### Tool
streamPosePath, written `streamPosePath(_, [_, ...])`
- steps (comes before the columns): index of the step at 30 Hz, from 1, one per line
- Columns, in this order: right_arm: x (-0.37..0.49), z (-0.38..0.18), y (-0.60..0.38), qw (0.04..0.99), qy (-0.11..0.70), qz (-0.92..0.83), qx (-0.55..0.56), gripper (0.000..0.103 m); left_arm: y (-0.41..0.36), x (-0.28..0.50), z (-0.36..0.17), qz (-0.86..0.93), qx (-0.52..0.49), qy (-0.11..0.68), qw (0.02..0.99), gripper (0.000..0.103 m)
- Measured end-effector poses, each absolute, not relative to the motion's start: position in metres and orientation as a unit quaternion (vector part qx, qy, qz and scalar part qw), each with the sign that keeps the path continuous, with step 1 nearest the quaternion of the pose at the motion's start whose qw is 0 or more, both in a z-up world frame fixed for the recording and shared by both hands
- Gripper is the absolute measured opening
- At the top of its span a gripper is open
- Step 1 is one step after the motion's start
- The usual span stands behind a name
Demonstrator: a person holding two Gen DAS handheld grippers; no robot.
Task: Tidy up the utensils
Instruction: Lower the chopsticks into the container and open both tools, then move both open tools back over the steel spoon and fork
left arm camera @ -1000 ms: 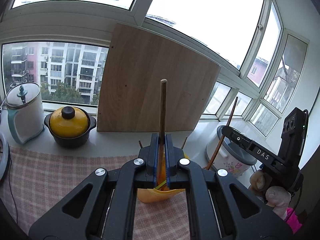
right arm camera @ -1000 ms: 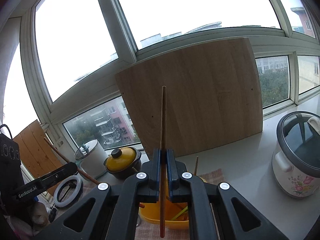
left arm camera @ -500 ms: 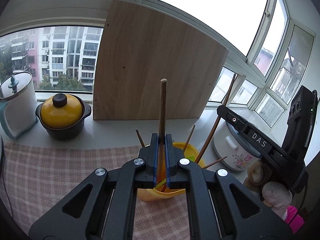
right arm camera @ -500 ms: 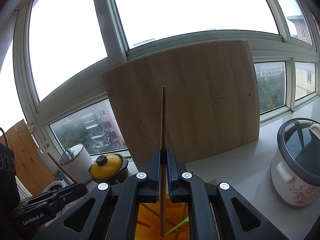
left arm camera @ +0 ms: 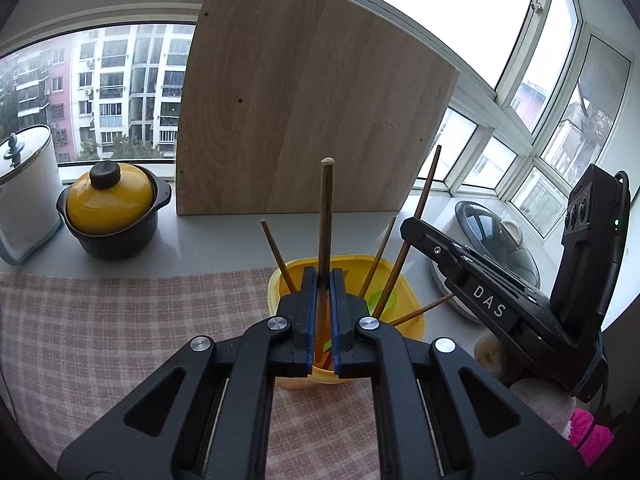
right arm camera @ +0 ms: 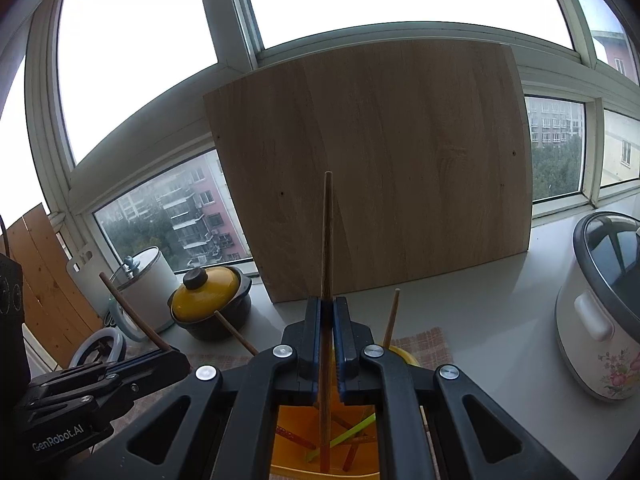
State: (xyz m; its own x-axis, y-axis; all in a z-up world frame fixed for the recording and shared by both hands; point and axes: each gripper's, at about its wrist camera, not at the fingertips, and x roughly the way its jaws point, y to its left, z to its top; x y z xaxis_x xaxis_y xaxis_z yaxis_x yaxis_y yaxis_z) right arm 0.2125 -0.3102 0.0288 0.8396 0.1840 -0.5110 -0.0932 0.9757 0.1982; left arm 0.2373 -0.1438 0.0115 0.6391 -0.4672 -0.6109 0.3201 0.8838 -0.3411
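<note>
My left gripper [left arm camera: 323, 280] is shut on a brown wooden chopstick [left arm camera: 325, 224], held upright with its lower end inside the yellow holder cup [left arm camera: 404, 300]. My right gripper [right arm camera: 327, 308] is shut on another wooden chopstick [right arm camera: 327, 236], upright, its tip down in the same yellow cup [right arm camera: 296, 424]. Several more chopsticks [left arm camera: 276, 252] and a green utensil [right arm camera: 352, 432] lean in the cup. The right gripper shows at the right of the left wrist view [left arm camera: 412, 226], the left gripper at the lower left of the right wrist view [right arm camera: 176, 356].
The cup stands on a pink checked cloth [left arm camera: 120, 320]. A large wooden board [left arm camera: 304, 120] leans on the window behind. A yellow-lidded pot [left arm camera: 110, 208] and white kettle [left arm camera: 24, 188] stand left; a floral rice cooker [right arm camera: 600, 312] stands right.
Both grippers have moved lower and tilted down toward the cup, bringing both chopsticks' lower ends down into it. Both stay shut.
</note>
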Motion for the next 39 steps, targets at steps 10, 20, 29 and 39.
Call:
streamPosePath(10, [0.208, 0.012, -0.309, 0.947, 0.301, 0.084, 0.076, 0.004, -0.151, 0.236, -0.001, -0.224, -0.096, 0.382, 0.891, 0.004])
streamPosePath(20, [0.199, 0.013, -0.313, 0.945, 0.305, 0.081, 0.081, 0.026, -0.151, 0.229, 0.000, -0.232, -0.088, 0.383, 0.890, 0.008])
streamPosePath(29, [0.182, 0.018, -0.316, 0.947, 0.301, 0.078, 0.085, 0.030, -0.138, 0.218, 0.005, -0.225, -0.096, 0.375, 0.894, 0.009])
streamPosePath(39, [0.156, 0.027, -0.323, 0.952, 0.283, 0.073, 0.092, 0.051, -0.121, 0.194, 0.016, -0.224, -0.086, 0.357, 0.903, 0.021])
